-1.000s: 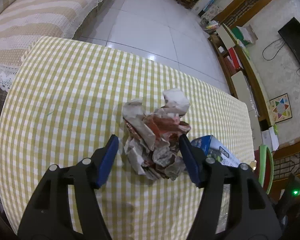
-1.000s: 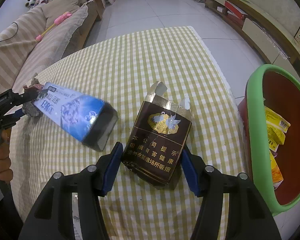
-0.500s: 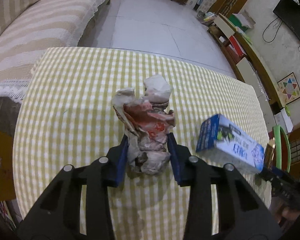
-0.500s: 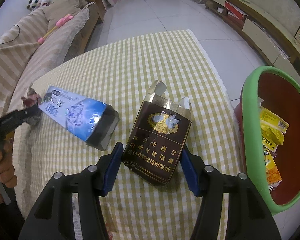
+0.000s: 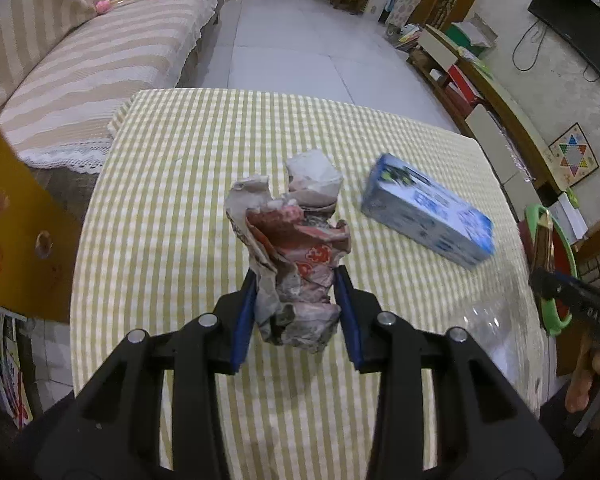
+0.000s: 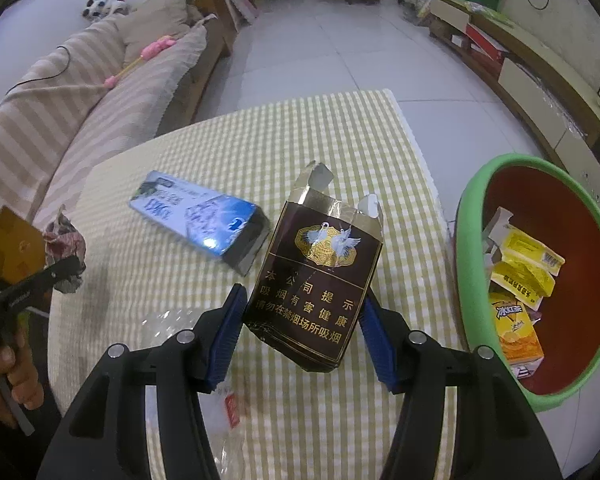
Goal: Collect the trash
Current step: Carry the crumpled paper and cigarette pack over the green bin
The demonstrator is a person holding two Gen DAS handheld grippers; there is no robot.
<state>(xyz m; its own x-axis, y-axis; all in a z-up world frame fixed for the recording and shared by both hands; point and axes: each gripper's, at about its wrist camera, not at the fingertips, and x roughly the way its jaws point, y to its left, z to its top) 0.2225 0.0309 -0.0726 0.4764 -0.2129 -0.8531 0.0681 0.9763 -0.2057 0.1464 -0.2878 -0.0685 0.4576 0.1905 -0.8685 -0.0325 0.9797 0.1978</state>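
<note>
While left gripper (image 5: 296, 312) lifts clamped wrapper (image 5: 296, 248) higher, right gripper (image 6: 302, 332) — fingers pinching carton (image 6: 316, 280) (unchanged).

Your left gripper (image 5: 296, 312): matt black plastic, blue pads, pinching crumpled paper wrapper (image 5: 296, 256), rough, creased. Your right gripper (image 6: 302, 330) clamps glossy dark cardboard cigarette pack (image 6: 316, 280). Tablecloth (image 6: 228, 160): woven checked cloth. Bin (image 6: 472, 216): smooth plastic.

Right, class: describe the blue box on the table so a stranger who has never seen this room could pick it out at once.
Find the table with the yellow checked cloth. The blue box lies flat on it, apart from both grippers. Unlike the dark brown cigarette pack and the crumpled paper wad, it is long, glossy and uncrushed, with one end open.
</note>
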